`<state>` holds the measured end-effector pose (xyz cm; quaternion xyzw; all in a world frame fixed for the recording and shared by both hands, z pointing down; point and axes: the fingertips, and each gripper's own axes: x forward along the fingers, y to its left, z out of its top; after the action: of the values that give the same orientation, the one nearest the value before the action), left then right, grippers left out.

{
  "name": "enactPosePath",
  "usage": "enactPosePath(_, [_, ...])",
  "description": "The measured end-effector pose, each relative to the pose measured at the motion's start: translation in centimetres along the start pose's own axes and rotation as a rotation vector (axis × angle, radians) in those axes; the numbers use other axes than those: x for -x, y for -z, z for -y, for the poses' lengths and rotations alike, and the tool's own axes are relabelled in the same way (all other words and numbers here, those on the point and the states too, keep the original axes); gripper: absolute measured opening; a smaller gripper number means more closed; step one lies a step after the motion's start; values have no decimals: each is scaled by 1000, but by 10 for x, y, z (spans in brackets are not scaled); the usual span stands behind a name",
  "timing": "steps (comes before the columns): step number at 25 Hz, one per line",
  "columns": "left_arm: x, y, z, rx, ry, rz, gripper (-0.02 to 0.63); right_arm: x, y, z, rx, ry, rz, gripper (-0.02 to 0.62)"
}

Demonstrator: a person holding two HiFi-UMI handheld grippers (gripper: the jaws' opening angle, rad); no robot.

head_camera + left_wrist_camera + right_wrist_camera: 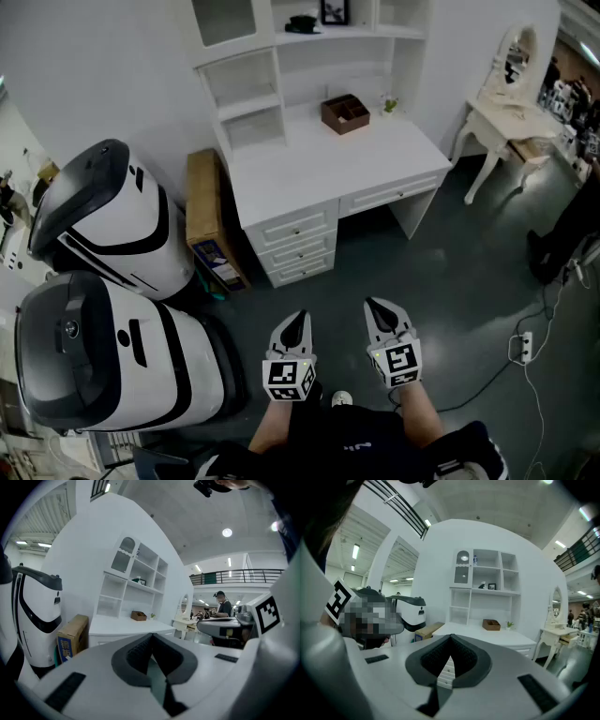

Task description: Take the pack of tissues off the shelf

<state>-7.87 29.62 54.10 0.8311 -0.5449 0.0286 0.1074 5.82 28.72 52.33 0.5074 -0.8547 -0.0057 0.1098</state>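
The pack of tissues [302, 23] is a small dark item lying on an upper shelf of the white hutch [281, 42], left of a picture frame [334, 11]. It also shows small and far off as the pack of tissues [138, 580] in the left gripper view and the pack of tissues [483, 586] in the right gripper view. My left gripper [298, 322] and right gripper [375, 307] hang side by side close to my body, over the dark floor well short of the desk. Both are shut and empty, as the left gripper [151, 635] and right gripper [451, 638] show in their own views.
On the white desk [309, 164] stand a brown wooden organiser [344, 112] and a small plant [389, 105]. A cardboard box [206, 220] leans at the desk's left beside two large white-and-black machines [103, 220]. A vanity table [511, 103] stands right. A power strip [520, 347] and cable lie on the floor.
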Motion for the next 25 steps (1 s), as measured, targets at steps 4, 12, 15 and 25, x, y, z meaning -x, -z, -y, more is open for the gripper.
enactPosePath(4, [17,-1,23,-22,7,1,3,28,6,4,-7,25,-15,6])
enactPosePath(12, [26,0,25,-5,29,-6,5,33,14,-2,-89,9,-11,11])
enactPosePath(15, [23,5,26,19,92,-35,171,27,20,-14,-142,-70,-21,276])
enactPosePath(25, [9,9,-1,-3,133,-73,400,3,29,-22,-141,-56,-58,437])
